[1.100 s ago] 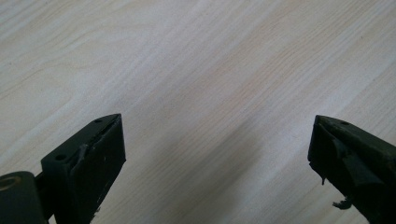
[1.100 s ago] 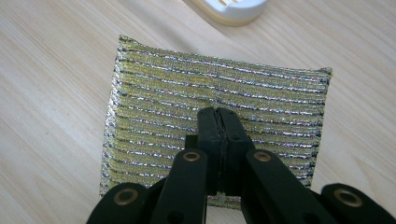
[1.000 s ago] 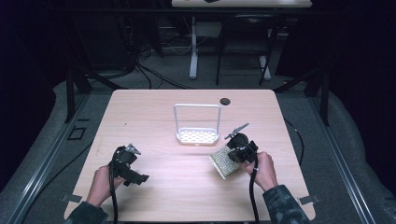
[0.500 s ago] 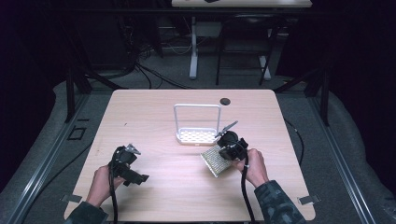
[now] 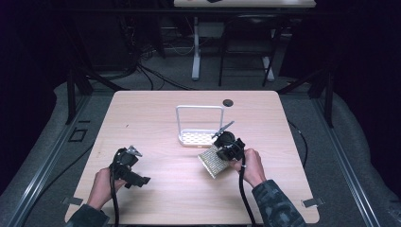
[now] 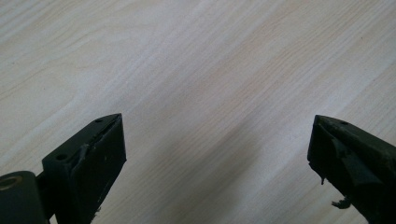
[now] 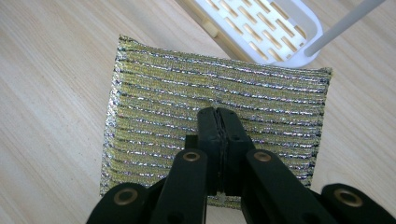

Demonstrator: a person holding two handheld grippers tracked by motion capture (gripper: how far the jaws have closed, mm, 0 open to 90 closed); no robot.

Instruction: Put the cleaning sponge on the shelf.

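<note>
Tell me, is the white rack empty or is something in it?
Empty. The white rack has a bare slotted tray; the sparkly sponge is outside it, pinched by the right gripper.

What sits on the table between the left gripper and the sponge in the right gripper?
Nothing: in the high view, bare table runs from the open left gripper to the sponge that the right gripper pinches.

The left hand [image 5: 105, 185] is gripping the left tool [image 5: 128, 166] low over the near-left part of the worktop [image 5: 151, 118], forearm entering from the bottom edge. Its jaws are standing wide apart with nothing between them. The right hand [image 5: 250, 165] is gripping the right tool [image 5: 226, 147] right of centre, sleeve angling in from the lower right. Its jaws are pressing together, pinching the glittery scouring pad [image 7: 187, 112] by its near edge.
</note>
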